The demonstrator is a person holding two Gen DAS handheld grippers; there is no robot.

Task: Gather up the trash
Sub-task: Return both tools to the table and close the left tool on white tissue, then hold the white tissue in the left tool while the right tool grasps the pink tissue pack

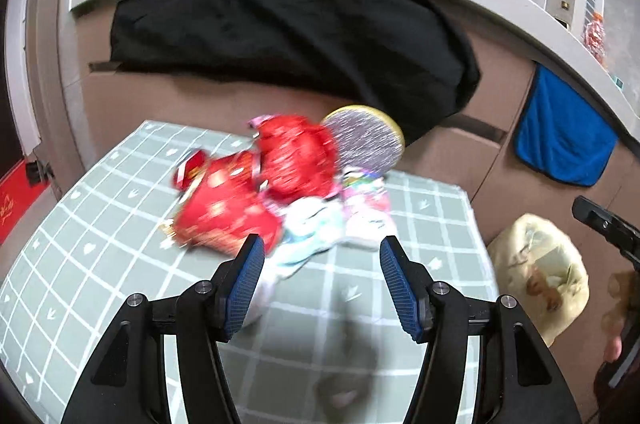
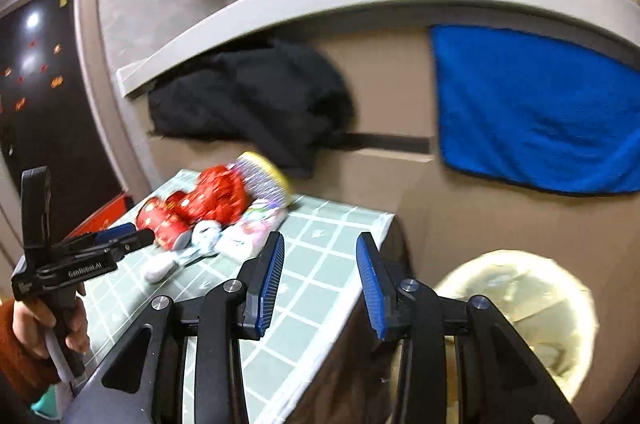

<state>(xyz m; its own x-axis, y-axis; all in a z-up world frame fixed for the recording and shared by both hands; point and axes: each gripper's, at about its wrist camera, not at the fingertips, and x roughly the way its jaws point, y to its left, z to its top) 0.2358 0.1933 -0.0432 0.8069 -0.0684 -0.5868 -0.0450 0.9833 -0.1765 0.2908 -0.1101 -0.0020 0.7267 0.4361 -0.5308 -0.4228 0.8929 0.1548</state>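
Left hand-held gripper (image 1: 322,282) and right hand-held gripper (image 2: 320,280), both open and empty, face the wrapper pile (image 1: 280,192) on the surface (image 1: 100,244). Blur obscures item edges, so probably best to close on one wrapper only, then carry it to the bin (image 2: 520,308).

Blurred by motion: red wrappers (image 1: 256,200) and white-pink packets (image 1: 360,208) heaped at twelve o'clock on the checked cloth (image 1: 100,244), print unreadable. Partly hidden behind that heap: a glittery round lid (image 1: 368,140). Cut off at four o'clock: the trash bin (image 2: 520,308), contents smeared. Cropped at three o'clock: the blue towel (image 2: 540,112).
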